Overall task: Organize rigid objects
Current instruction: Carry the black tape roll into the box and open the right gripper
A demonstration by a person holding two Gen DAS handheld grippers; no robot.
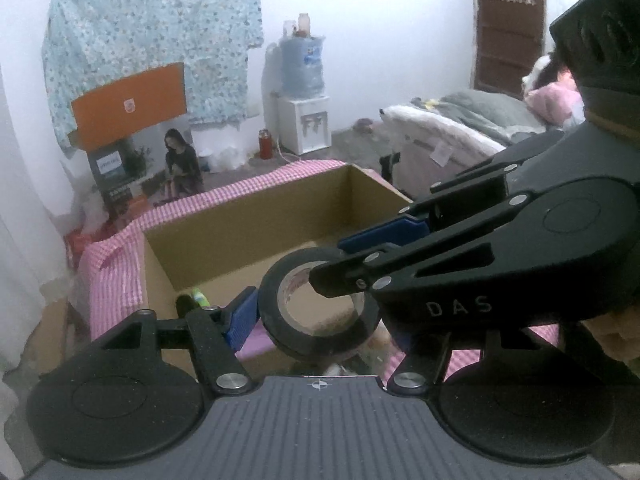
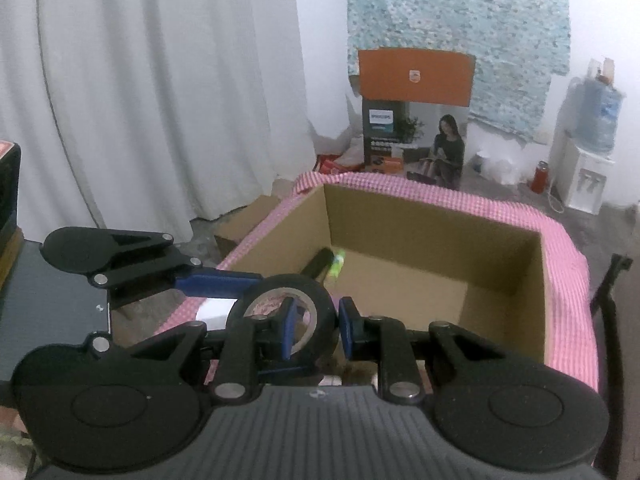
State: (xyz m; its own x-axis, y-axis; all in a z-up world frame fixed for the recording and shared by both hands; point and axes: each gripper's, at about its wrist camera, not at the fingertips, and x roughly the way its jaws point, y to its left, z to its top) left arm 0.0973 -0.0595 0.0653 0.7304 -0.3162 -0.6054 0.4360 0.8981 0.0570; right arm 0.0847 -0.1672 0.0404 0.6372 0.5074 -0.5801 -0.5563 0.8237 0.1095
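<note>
Pinching one black tape roll [image 2: 280, 312] w/ both tongs, right gripper [image 2: 316, 326] thru its wall, left gripper [image 1: 316, 312] round it, above cardboard box [image 2: 432, 248].

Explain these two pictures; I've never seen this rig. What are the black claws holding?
No robot: a person holds a two-finger gripper in each hand, each carrying a camera that looks along its fingers. One picture per camera. The right gripper is shut on the wall of a black tape roll, one finger inside the hole. The left gripper has a blue pad against the roll's outside; its grip is unclear. Ahead: an open cardboard box edged with pink checked cloth, a small green item inside.
</note>
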